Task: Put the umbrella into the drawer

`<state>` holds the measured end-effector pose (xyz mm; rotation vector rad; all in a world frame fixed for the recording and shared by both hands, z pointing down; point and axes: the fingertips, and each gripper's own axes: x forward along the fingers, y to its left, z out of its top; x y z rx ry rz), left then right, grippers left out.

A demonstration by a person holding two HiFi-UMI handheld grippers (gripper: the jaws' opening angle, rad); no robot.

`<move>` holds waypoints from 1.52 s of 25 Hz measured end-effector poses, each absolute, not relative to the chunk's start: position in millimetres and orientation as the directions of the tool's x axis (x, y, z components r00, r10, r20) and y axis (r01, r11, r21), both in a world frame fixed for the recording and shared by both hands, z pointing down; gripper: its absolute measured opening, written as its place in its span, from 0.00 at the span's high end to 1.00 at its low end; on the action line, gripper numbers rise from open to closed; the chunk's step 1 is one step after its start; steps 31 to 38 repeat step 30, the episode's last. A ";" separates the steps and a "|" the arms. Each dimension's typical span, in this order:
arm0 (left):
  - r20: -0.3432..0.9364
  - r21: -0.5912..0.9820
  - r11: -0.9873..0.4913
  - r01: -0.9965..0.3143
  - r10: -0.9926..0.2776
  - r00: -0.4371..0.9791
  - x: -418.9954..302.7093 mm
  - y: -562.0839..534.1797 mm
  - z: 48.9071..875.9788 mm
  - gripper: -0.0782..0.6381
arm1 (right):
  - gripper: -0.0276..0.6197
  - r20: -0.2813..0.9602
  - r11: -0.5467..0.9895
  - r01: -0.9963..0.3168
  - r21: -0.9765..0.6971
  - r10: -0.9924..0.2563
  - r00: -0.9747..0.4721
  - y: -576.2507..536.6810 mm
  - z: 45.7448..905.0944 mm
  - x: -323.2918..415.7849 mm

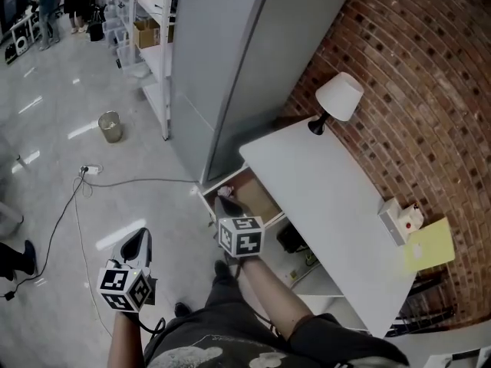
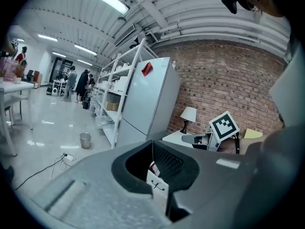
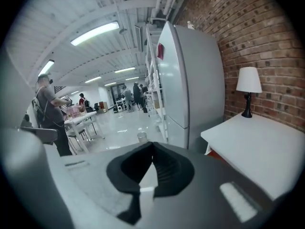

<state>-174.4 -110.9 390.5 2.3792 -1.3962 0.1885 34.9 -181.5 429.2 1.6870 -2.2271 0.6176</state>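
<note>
**A:** Widest shot first: a tall grey fridge (image 1: 230,60) stands against the brick wall. The white worktop (image 1: 330,198) runs beside it, and at its near end the drawer (image 1: 257,198) is pulled out.

**B:** Pulled out to take the umbrella, I'd guess. Anything in it?

**A:** Mostly bare brown floor. There's a small pale-pink thing (image 1: 225,192) at the front corner, just past the right tool (image 3: 151,151). It could be the umbrella, but it's too small and too covered to call.

**B:** And the tools themselves?

**A:** The right tool's jaws are pressed together with nothing between them, and it hangs above the drawer front. The left tool (image 2: 152,144) is closed and empty too, out over the floor and well apart from the drawer.

**B:** So neither one carries the umbrella. My read is that it's already dropped in, and pushing the drawer closed is what's left.

**A:** Below the drawer is an open shelf (image 1: 295,244) holding dark items I can't name. The lamp (image 1: 337,98) sits at the worktop's far end, out of the way. A small bin (image 1: 110,126) stands on the floor, its contents out of sight.
</note>
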 end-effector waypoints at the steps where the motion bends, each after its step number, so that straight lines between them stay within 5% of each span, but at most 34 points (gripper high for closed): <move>1: 0.292 0.248 -0.439 -0.863 -0.816 0.499 -179.5 -106.1 387.1 0.87 | 0.95 0.456 0.234 -0.959 -0.161 -0.844 -0.282 -176.9 423.3 29.2; 18: 0.218 0.248 -0.523 -0.815 -0.790 0.573 -204.2 -40.6 360.4 0.87 | 0.95 0.392 0.225 -0.966 -0.127 -0.883 -0.258 -66.9 378.8 12.5; 38: 0.193 0.238 -0.538 -0.809 -0.789 0.583 -173.7 -40.8 349.6 0.87 | 0.95 0.345 0.218 -0.966 -0.141 -0.904 -0.254 -61.9 364.9 42.2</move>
